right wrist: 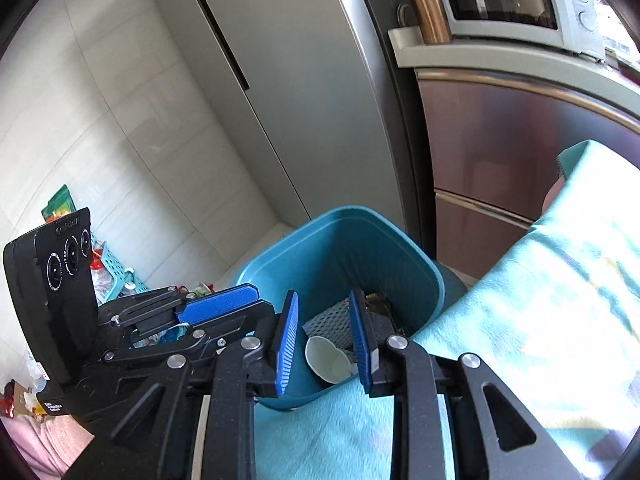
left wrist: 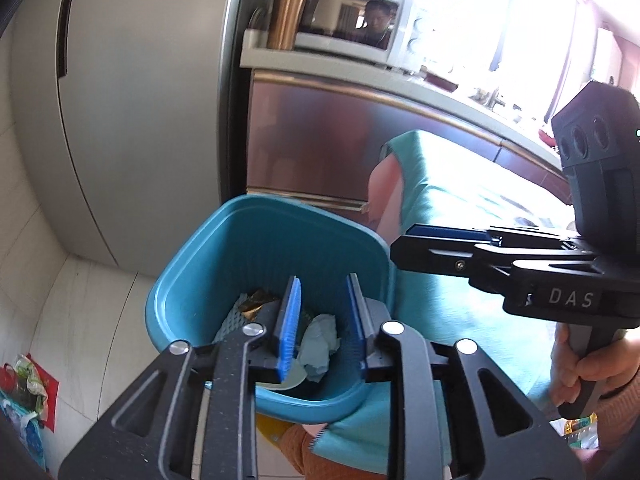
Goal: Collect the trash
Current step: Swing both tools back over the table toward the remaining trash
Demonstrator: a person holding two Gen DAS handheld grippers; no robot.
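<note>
A teal trash bin [left wrist: 192,280] stands on the floor beside the table; it also shows in the right wrist view [right wrist: 340,240]. Inside lie a crumpled pale tissue [left wrist: 320,340], a gold-brown wrapper [left wrist: 256,300], a grey mesh piece [right wrist: 328,324] and a white cup-shaped piece [right wrist: 326,360]. My left gripper [left wrist: 325,328] is open and empty above the bin's mouth. My right gripper [right wrist: 324,344] is open and empty over the bin's near rim. The right gripper also shows at the right of the left wrist view [left wrist: 440,240].
A table with a teal cloth [right wrist: 540,300] lies right of the bin. A grey fridge [left wrist: 140,100] and brown cabinets [left wrist: 340,140] stand behind it. A microwave [right wrist: 500,0] and copper tumbler [right wrist: 426,4] sit on the counter. Bags and wrappers [left wrist: 24,392] lie on the floor at left.
</note>
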